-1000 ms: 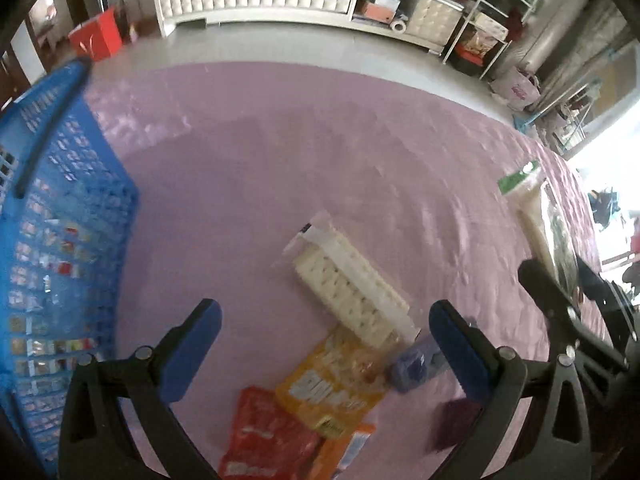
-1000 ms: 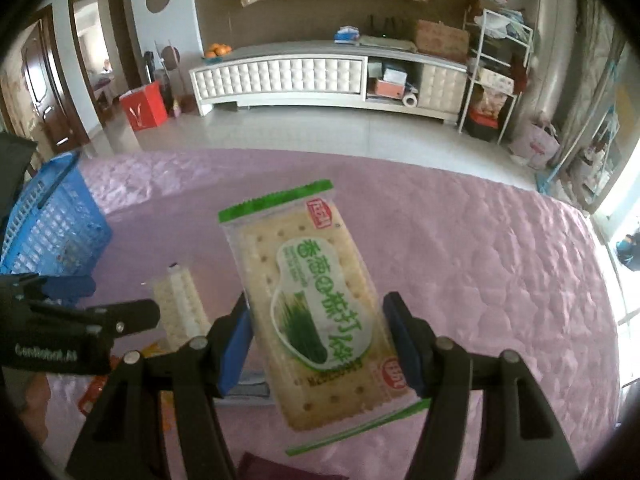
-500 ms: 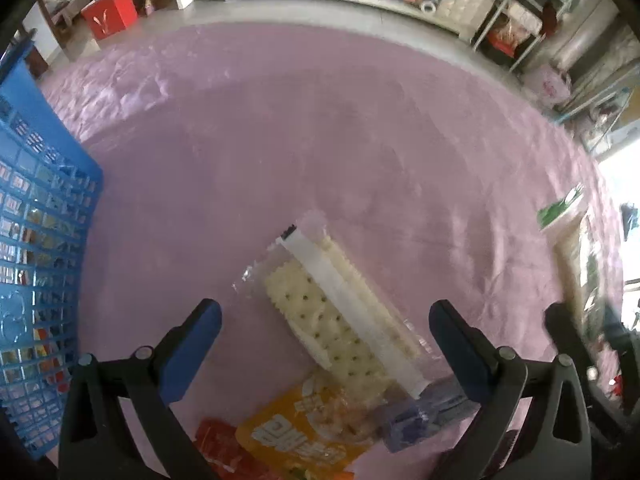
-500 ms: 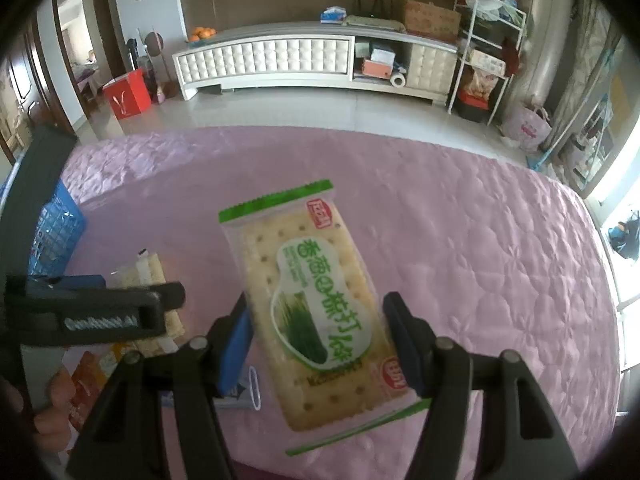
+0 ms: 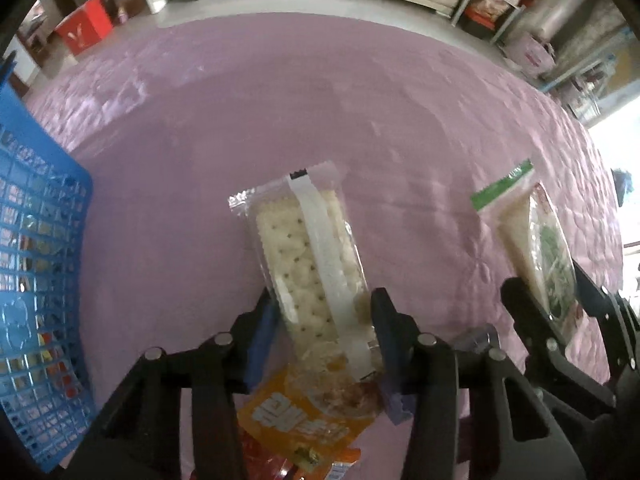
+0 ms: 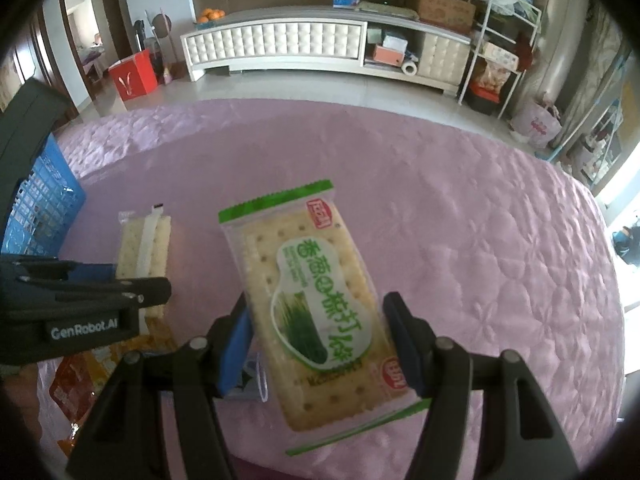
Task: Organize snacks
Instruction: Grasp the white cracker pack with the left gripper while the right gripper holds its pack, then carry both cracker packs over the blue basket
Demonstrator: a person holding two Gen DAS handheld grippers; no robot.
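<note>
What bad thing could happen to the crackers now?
The left gripper has its fingers on both sides of the clear cracker pack; squeezing hard could crumble it. That pack's near end lies over the orange packet, so lifting might drag the packet along. The right gripper holds the green cracker pack by its lower half, with much of it sticking out, so it could tip or slip on the way to the blue basket.

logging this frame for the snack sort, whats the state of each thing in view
left gripper: closed on the clear cracker pack, which lies seam up
right gripper: holds the green cracker pack above the pink cloth
orange snack bag: flat, under the clear pack's near end
blue basket: left of the snacks
</note>
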